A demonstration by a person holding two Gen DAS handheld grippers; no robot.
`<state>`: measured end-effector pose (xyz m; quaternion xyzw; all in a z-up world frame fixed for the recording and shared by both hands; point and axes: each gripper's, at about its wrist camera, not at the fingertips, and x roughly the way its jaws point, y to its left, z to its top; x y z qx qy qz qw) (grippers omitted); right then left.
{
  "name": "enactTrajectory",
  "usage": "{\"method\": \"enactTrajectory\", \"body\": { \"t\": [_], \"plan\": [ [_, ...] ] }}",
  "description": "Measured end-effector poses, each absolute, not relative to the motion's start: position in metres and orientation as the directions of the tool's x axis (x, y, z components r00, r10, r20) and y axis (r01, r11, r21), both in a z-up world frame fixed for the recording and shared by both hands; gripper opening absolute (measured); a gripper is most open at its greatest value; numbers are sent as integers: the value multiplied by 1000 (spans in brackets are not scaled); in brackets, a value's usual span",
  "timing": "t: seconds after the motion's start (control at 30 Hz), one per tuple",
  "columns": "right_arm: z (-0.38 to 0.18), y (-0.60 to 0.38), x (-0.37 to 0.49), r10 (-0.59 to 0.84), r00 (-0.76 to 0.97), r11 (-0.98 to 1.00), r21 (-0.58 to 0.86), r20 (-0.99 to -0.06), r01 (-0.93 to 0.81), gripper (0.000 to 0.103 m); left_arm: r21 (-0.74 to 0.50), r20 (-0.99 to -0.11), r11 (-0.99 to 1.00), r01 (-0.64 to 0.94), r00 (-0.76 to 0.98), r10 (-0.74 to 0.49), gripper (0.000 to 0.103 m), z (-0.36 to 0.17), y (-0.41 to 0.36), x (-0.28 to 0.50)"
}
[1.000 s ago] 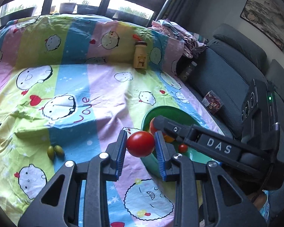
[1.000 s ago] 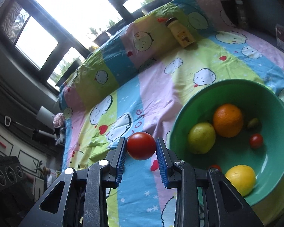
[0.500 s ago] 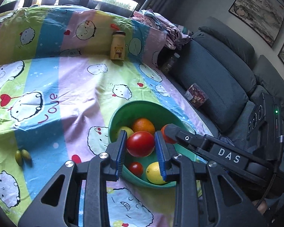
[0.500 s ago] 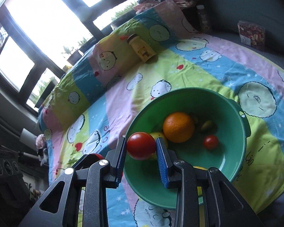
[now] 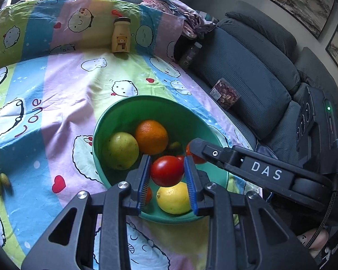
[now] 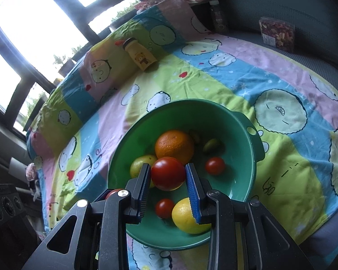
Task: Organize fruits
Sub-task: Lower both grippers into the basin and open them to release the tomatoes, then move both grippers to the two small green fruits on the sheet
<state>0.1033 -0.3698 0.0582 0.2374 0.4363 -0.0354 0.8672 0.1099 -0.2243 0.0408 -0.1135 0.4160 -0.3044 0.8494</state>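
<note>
Both hands loaded right now. My left tool (image 5: 167, 173) is clamped on a red tomato (image 5: 166, 173), and my right tool (image 6: 167, 173) is clamped on another tomato (image 6: 167, 173); each is pinched across its middle by the blue ribbed pads, with both hanging over the green bowl (image 6: 241, 121) on the patterned sheet (image 6: 214, 74).

The bowl already has an orange (image 6: 174, 146), a yellowish-green pear-looking fruit (image 5: 121, 149), a lemon (image 6: 188, 216), a few small cherry tomatoes (image 6: 214, 165) and a little green fruit (image 6: 211, 145). Two more green ones (image 5: 1, 181) sit out on the sheet, well apart from the bowl.

Handling-wise, I'd guess these tomatoes are light but smooth-skinned and soft, so they'll bruise or split if squeezed harder, and could squirt out if the grip drifts off the widest part. Holding at the equator like this seems right. I'd lower them close to the pile before letting go; a round fruit dropped on other round fruit will probably roll or bounce, and the left tomato looks like it's right above the lemon.
</note>
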Motion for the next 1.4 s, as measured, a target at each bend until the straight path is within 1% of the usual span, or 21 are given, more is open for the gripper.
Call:
{"method": "enactTrajectory", "body": {
  "t": [0.1, 0.2, 0.37, 0.57, 0.77, 0.83, 0.93, 1.0, 1.07, 1.1, 1.17, 1.23, 1.27, 1.33, 1.4],
  "plan": [
    [55, -368, 105, 114, 598, 895, 343, -793, 284, 34, -445, -645, 789, 424, 460, -611, 29, 37, -227, 110],
    [53, -368, 106, 113, 590, 898, 336, -799, 283, 34, -442, -651, 791, 423, 455, -607, 29, 34, -229, 112],
    [47, -368, 109, 27, 548, 909, 249, -836, 334, 34, -436, -663, 792, 427, 442, -604, 29, 29, -232, 111],
    [43, -371, 111, 2, 526, 912, 218, -850, 348, 34, -425, -678, 801, 421, 438, -590, 29, 25, -235, 113],
    [39, -369, 114, 11, 514, 917, 214, -858, 338, 34, -424, -688, 802, 420, 426, -587, 29, 21, -238, 114],
    [39, -368, 114, 12, 515, 917, 215, -857, 336, 34, -426, -688, 802, 418, 427, -587, 28, 21, -237, 114],
    [39, -369, 114, 15, 518, 916, 219, -855, 336, 34, -428, -686, 802, 417, 428, -589, 31, 22, -236, 114],
    [40, -370, 113, 30, 527, 911, 241, -849, 336, 34, -428, -686, 807, 407, 434, -584, 36, 23, -234, 114],
    [43, -371, 112, 53, 542, 906, 269, -839, 327, 36, -437, -680, 808, 395, 443, -584, 47, 25, -229, 114],
    [44, -371, 111, 61, 548, 903, 280, -834, 325, 38, -445, -675, 807, 389, 446, -587, 49, 26, -226, 114],
    [47, -371, 109, 71, 564, 899, 298, -823, 322, 49, -460, -663, 805, 374, 458, -592, 58, 30, -217, 114],
    [52, -370, 108, 83, 587, 896, 318, -805, 310, 55, -468, -650, 809, 355, 481, -588, 68, 35, -207, 112],
    [54, -370, 107, 92, 600, 894, 331, -795, 302, 58, -471, -643, 812, 345, 496, -583, 71, 37, -201, 112],
    [58, -367, 105, 104, 620, 893, 347, -778, 285, 61, -468, -634, 825, 318, 530, -564, 74, 42, -188, 109],
    [62, -362, 105, 116, 636, 896, 356, -763, 264, 61, -452, -633, 847, 280, 568, -526, 76, 47, -174, 107]
  ]
}}
